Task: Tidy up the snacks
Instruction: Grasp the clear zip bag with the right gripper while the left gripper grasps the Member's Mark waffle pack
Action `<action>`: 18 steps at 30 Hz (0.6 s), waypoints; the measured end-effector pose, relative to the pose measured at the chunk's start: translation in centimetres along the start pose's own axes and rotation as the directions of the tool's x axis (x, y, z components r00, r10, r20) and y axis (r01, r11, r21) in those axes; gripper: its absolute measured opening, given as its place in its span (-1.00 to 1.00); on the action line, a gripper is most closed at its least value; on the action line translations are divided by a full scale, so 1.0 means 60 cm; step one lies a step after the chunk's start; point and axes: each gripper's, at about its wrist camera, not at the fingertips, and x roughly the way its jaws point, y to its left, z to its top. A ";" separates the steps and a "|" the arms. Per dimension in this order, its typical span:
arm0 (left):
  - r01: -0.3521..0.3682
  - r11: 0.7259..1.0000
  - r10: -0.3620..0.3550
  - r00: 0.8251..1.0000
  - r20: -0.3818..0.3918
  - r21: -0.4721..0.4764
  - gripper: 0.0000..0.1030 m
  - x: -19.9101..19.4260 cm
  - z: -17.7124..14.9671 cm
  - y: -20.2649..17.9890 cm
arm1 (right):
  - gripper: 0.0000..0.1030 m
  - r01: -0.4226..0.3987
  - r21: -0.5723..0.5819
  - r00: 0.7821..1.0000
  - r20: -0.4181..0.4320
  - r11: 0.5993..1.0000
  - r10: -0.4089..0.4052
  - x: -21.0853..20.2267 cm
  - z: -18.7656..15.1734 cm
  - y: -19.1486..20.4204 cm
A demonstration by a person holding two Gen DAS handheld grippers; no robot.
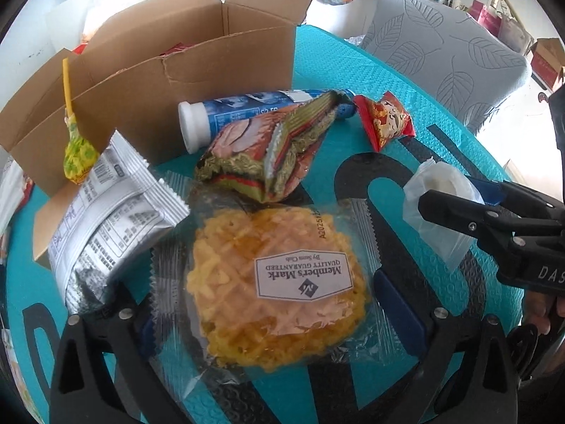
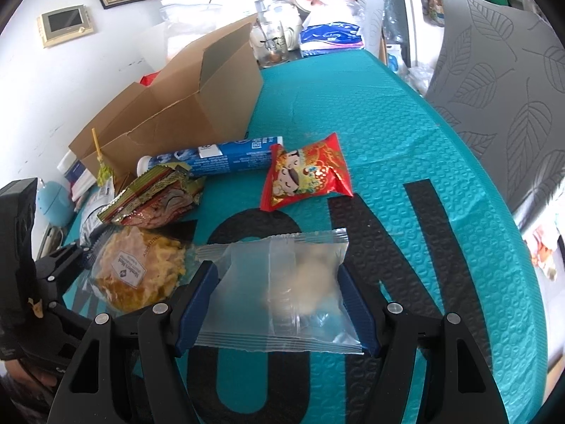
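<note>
Pick-up step: right gripper (image 2: 277, 309) clamps the frosted pastry packet (image 2: 282, 293); left gripper (image 1: 272, 312) straddles, jaws wide, the waffle packet (image 1: 279, 293) (not yet pinched). Next: close, carry to cardboard box (image 1: 159, 81).

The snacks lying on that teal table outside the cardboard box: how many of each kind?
Waffle in clear wrap: 1
Frosted pastry packet: 1
Red packet: 1
Green-red packet: 1
Blue tube: 1
Lollipop: 1
Silver packets: 2
Total: 8
</note>
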 end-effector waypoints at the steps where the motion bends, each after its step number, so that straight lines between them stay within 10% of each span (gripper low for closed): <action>1: 0.008 1.000 -0.008 1.000 0.000 -0.001 1.00 0.000 0.001 0.001 | 0.37 0.001 -0.001 1.000 0.002 1.000 -0.001 -0.001 -0.001 -0.001; 18: -0.024 0.999 0.024 1.000 0.002 0.031 1.00 0.007 0.003 -0.009 | 0.38 -0.008 0.002 1.000 0.000 1.000 0.008 0.003 0.002 -0.004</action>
